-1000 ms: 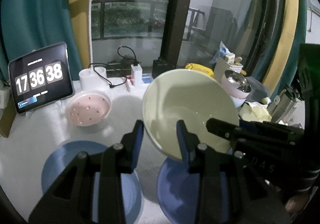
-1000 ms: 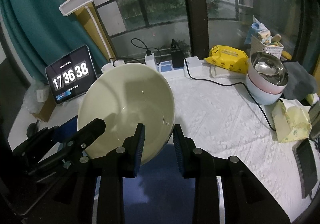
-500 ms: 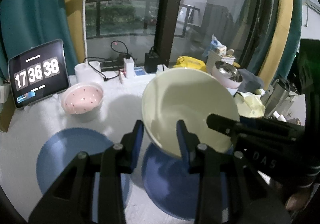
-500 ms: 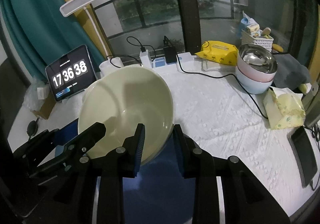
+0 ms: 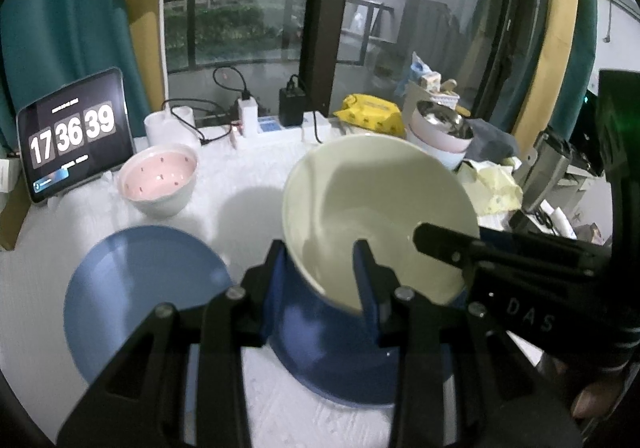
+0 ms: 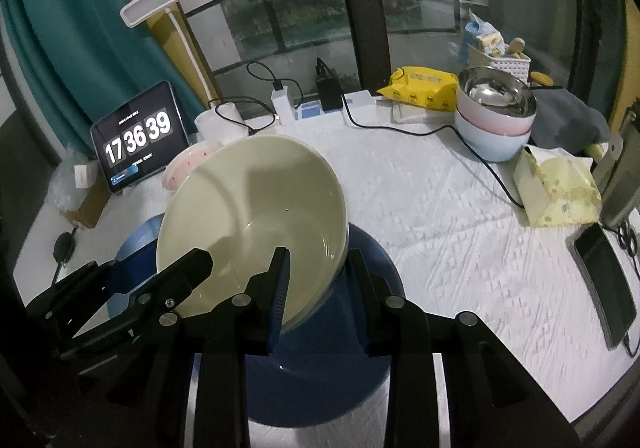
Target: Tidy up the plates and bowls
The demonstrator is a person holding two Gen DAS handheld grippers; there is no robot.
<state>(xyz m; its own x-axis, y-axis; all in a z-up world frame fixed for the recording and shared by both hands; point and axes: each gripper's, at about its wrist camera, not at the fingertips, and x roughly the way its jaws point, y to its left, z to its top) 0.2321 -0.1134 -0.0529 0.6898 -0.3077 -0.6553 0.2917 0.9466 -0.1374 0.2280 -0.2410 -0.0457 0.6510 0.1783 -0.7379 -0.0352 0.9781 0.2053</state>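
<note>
From the left wrist view, the left gripper (image 5: 322, 272) pinches the near rim of a pale green bowl (image 5: 376, 215), one finger inside and one outside. The bowl is tilted and held above a dark blue plate (image 5: 332, 360) on the white-covered counter (image 5: 248, 183). The right gripper (image 5: 448, 248) reaches in from the right and grips the bowl's far rim. A lighter blue plate (image 5: 140, 288) lies to the left, a pink bowl (image 5: 158, 179) behind it, near a tablet clock (image 5: 72, 135).

From the right wrist view, the right gripper (image 6: 316, 272) has its fingers pinching the bowl (image 6: 256, 215) rim, over the dark plate (image 6: 320, 380). Stacked bowls (image 6: 496, 115) stand well apart at the back right.
</note>
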